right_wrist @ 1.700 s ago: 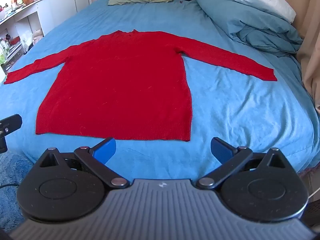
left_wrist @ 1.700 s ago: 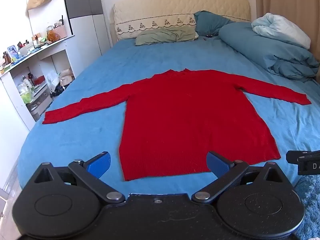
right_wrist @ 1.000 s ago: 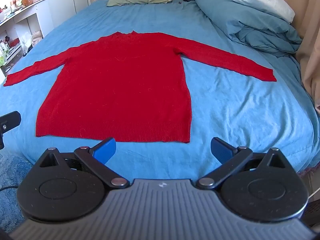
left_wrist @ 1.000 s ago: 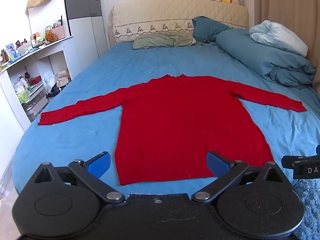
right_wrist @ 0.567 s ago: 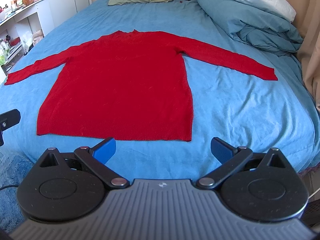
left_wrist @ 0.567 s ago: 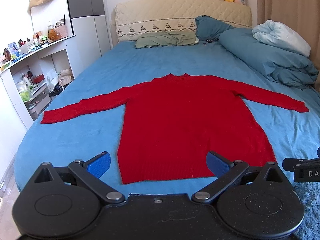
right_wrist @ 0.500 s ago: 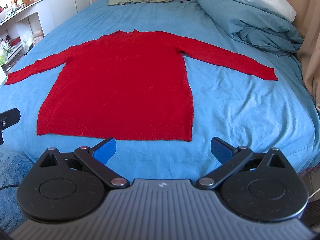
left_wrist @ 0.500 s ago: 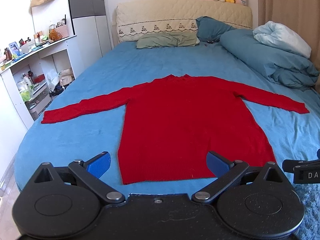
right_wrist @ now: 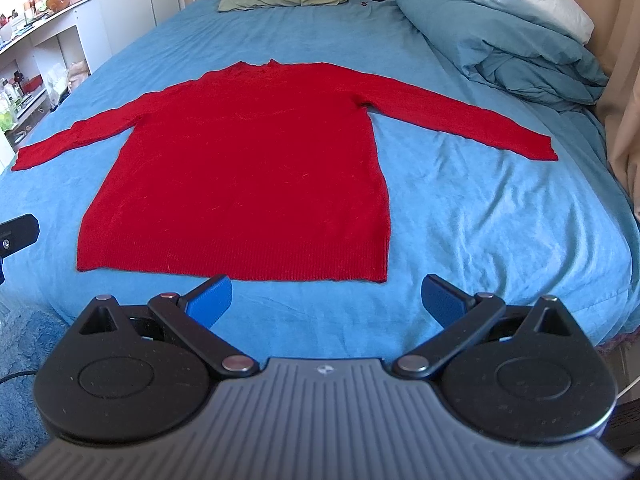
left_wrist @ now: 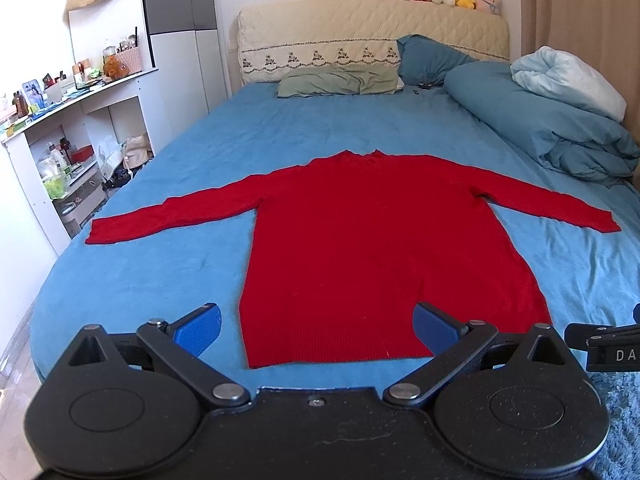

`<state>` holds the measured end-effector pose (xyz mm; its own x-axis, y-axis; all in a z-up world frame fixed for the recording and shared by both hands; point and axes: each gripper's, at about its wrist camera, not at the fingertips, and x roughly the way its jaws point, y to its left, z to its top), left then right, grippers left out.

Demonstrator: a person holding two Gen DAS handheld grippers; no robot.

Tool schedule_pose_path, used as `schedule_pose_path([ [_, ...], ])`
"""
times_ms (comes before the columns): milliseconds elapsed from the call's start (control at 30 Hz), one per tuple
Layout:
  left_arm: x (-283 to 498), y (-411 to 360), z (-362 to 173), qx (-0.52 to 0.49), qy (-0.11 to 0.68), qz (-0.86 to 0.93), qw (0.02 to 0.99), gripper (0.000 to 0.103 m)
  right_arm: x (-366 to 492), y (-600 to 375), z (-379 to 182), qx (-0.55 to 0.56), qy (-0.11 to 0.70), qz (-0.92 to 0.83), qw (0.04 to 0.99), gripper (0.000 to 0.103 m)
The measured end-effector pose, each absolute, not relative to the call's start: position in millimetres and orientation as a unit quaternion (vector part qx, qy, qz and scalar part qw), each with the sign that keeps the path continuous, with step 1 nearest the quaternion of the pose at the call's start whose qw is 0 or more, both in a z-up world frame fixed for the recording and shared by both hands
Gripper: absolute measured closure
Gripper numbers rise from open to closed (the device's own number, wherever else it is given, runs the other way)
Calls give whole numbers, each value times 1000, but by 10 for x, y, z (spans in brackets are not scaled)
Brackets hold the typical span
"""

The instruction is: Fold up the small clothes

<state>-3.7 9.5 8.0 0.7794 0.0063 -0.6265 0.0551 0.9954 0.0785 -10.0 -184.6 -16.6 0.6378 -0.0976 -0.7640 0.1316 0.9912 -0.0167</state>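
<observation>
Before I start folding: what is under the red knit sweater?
The red knit sweater lies flat, sleeves spread, directly on the blue bedsheet. Sheet shows all around it; whatever lies beneath the fabric is covered. Both grippers, left and right, hover open.

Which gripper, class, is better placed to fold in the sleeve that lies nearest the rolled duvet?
Probably the right gripper: it hangs open off the sweater's hem on the duvet side, closer to that sleeve than the left gripper.
</observation>
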Motion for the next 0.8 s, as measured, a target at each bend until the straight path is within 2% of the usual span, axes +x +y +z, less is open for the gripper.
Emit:
schedule_pose_path([
  [800,-36,105,83,48,334,-10,941,0,-99,-1839,-179,21,421,-62,905,0],
])
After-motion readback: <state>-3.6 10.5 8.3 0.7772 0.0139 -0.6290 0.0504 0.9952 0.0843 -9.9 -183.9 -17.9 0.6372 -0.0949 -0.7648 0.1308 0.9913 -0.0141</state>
